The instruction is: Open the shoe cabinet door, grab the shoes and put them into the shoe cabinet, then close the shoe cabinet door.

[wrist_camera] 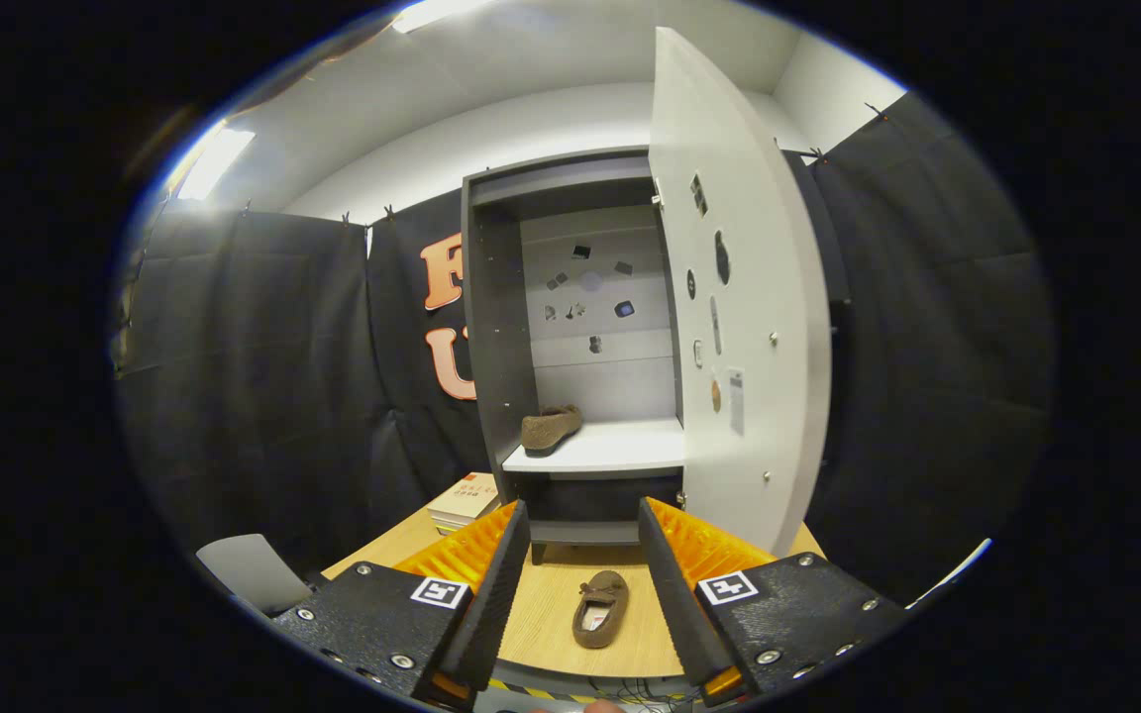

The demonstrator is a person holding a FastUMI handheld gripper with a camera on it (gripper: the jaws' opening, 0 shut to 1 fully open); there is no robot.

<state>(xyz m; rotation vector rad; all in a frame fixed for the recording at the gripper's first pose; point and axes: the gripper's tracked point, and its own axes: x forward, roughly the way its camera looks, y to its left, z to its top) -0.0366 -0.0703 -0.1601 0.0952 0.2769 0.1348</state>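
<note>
On the table (pixel 551 634) between our spread, empty gripper (pixel 585 540) fingers: 1 shoe (pixel 600 609), lined up for pickup | second shoe (pixel 550 428) shelved in cabinet (pixel 491 327) | door (pixel 739 297) open for access.

Brown shoe (pixel 600 610) on pale wood table (pixel 551 634); brown shoe on shelf (pixel 550 428); grey cabinet (pixel 491 327), white door (pixel 744 297).

Books (pixel 465 498) partly behind tongs (pixel 585 530); door stickers too small.
</note>
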